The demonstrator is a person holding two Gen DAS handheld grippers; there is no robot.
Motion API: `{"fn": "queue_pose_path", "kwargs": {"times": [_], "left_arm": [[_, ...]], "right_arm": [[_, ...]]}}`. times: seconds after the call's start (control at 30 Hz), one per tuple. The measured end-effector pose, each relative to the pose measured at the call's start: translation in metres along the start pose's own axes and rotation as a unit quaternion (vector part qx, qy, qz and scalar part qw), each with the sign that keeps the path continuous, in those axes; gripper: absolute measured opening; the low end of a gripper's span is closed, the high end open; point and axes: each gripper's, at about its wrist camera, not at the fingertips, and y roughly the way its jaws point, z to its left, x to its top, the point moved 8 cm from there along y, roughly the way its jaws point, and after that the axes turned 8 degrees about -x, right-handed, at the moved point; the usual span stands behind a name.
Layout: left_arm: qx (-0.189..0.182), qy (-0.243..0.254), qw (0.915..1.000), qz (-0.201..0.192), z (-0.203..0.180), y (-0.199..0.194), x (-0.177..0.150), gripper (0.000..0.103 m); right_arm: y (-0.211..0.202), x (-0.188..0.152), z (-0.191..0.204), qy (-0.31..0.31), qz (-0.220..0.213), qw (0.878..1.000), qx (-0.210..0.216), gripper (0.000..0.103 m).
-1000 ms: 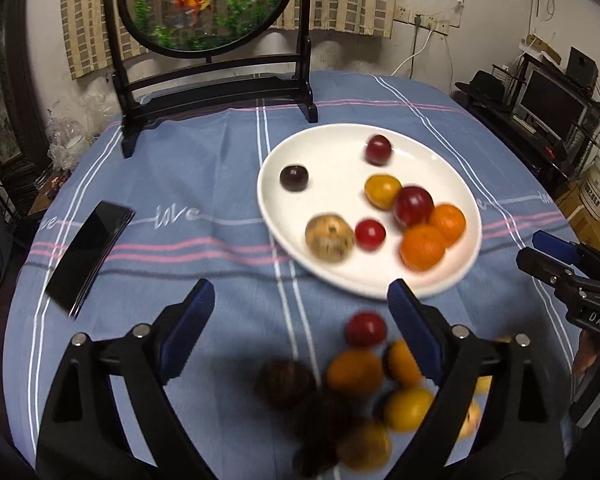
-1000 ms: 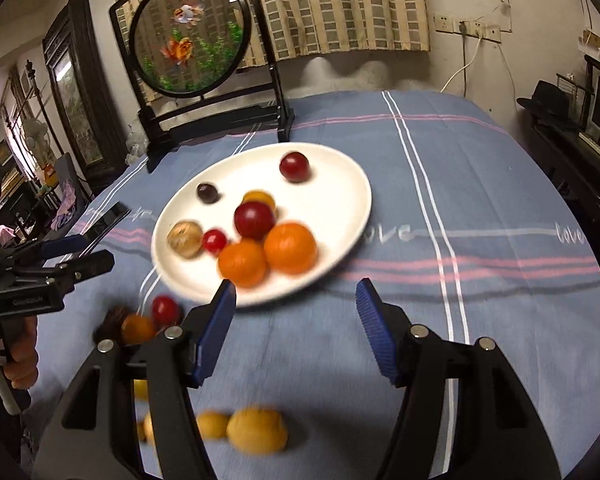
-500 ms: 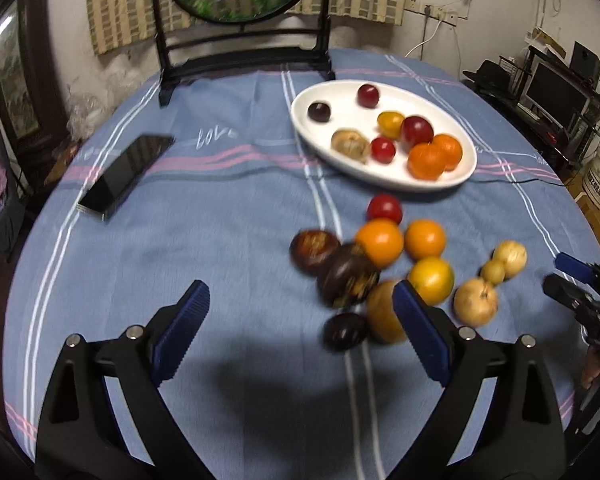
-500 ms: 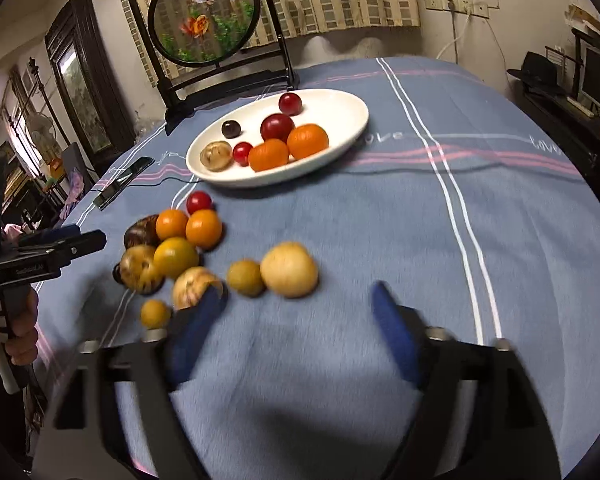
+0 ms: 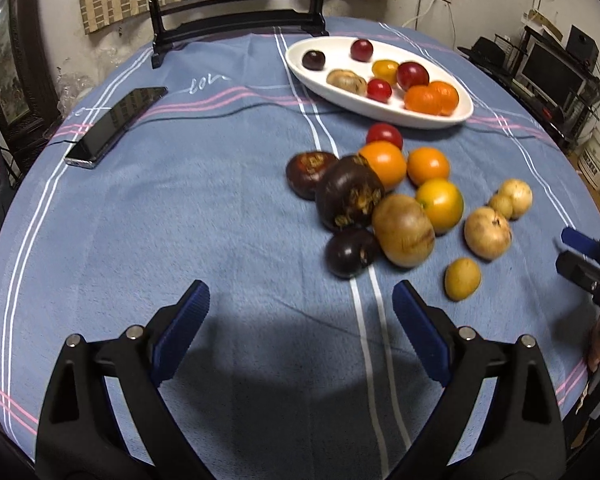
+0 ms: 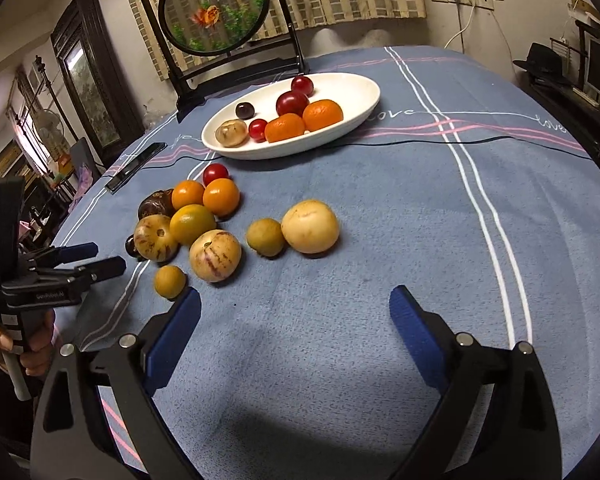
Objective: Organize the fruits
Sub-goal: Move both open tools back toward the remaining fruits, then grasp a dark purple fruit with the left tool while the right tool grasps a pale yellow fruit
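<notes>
Two grippers hover empty over the surface point(image 6: 380, 208). Right gripper point(image 6: 294, 320) has its jaws opening with nothing between them; the small yellow fruit point(image 6: 170, 281) lies just ahead-left, nearest it. Left gripper point(image 5: 300, 316) stands wide apart, the loose fruit pile point(image 5: 380, 200) ahead-right, short of the white plate point(image 5: 380, 114).

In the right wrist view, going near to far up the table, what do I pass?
Right gripper, jaws opening with nothing between → small yellow fruit → big pale round fruit → red cherry tomato → white plate → fish screen stand.
</notes>
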Motion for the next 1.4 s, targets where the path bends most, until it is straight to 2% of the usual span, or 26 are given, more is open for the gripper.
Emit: {"fn": "queue_pose_path", "kwargs": {"times": [0.33, 0.4, 0.43, 0.5, 0.57, 0.6, 0.77, 0.93, 1.03, 1.2, 1.4], "left_arm": [[0.006, 0.015, 0.9998, 0.010, -0.007, 0.017, 0.006, 0.093], [0.008, 0.014, 0.9997, 0.016, -0.008, 0.022, 0.008, 0.084], [0.008, 0.014, 0.9997, 0.020, -0.008, 0.025, 0.009, 0.074], [0.010, 0.019, 0.9996, 0.016, -0.011, 0.026, 0.011, 0.063], [-0.005, 0.033, 0.9994, 0.012, -0.019, 0.024, 0.012, 0.032], [-0.013, 0.037, 0.9992, 0.012, -0.022, 0.023, 0.012, 0.030], [-0.017, 0.031, 0.9993, 0.008, -0.024, 0.019, 0.010, 0.030], [-0.019, 0.024, 0.9995, 0.005, -0.020, 0.016, 0.007, 0.030], [-0.021, 0.016, 0.9996, 0.003, -0.015, 0.011, 0.006, 0.030], [-0.023, 0.008, 0.9997, 0.006, -0.010, 0.012, 0.001, 0.030], [-0.026, 0.008, 0.9996, 0.005, -0.010, 0.012, 0.000, 0.030]], "right_arm": [[0.000, -0.001, 0.000, 0.009, 0.004, 1.000, 0.012, 0.095], [0.000, -0.001, 0.000, 0.008, 0.003, 1.000, 0.011, 0.095], [0.000, -0.001, 0.000, 0.008, 0.002, 1.000, 0.010, 0.095], [0.001, -0.001, 0.000, 0.008, 0.001, 1.000, 0.008, 0.095], [0.000, -0.002, 0.000, 0.006, -0.001, 1.000, 0.007, 0.095], [0.000, -0.001, 0.001, 0.003, -0.001, 1.000, 0.006, 0.095], [0.004, -0.002, 0.007, -0.028, 0.010, 1.000, -0.008, 0.095], [0.009, 0.008, 0.003, -0.042, 0.015, 0.998, -0.042, 0.095], [0.013, 0.015, -0.005, -0.055, 0.012, 0.995, -0.078, 0.095], [0.023, 0.015, -0.006, -0.093, 0.027, 0.990, -0.100, 0.076], [0.043, 0.020, 0.001, -0.126, 0.042, 0.985, -0.112, 0.065]]}}
